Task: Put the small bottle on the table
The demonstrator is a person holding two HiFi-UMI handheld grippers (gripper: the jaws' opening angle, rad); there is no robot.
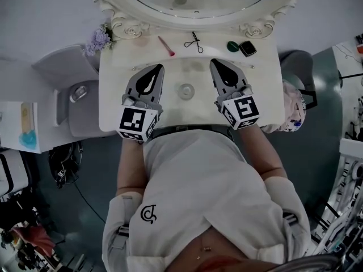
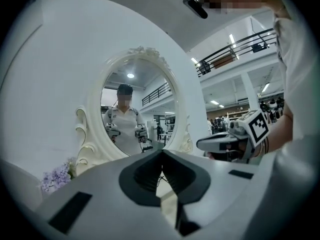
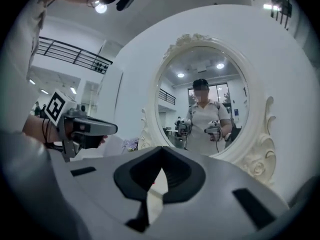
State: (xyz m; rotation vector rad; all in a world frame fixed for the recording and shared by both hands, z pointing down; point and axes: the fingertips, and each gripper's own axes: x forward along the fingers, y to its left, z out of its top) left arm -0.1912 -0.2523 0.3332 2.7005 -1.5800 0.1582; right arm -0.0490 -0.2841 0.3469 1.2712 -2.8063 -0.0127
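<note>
entry: white vanity tabletop (image 1: 187, 117), ornate white oval mirror (image 1: 126, 25) at its back edge.

- task's thing: small clear bottle (image 1: 185, 90), seen from above as a round glassy shape, so the identification is a judgement. it appears to stand upright mid-tabletop, between the two grippers and touching neither.
- left gripper (image 1: 157, 68): grey, level, pointing at the mirror. fingers pressed together, nothing between them.
- right gripper (image 1: 216, 63): same posture. fingers pressed together, empty.
- back row, well apart from the bottle: thin pink stick (image 1: 166, 46), scissor-handled metal tool (image 1: 194, 41), dark green round piece (image 1: 232, 46), black square case (image 1: 248, 48).
- far left corner: pale purple flower sprig (image 1: 99, 40).

condition: the bottle looks already set down and the task near its end.

hazards:
- either gripper swinging inward could clip the bottle with its closed tips.
- the bottle looks light and narrow, so it would likely tip and roll toward the front edge.
- a fresh grasp with the fingers not spread first would shove it rather than hold it.
</note>
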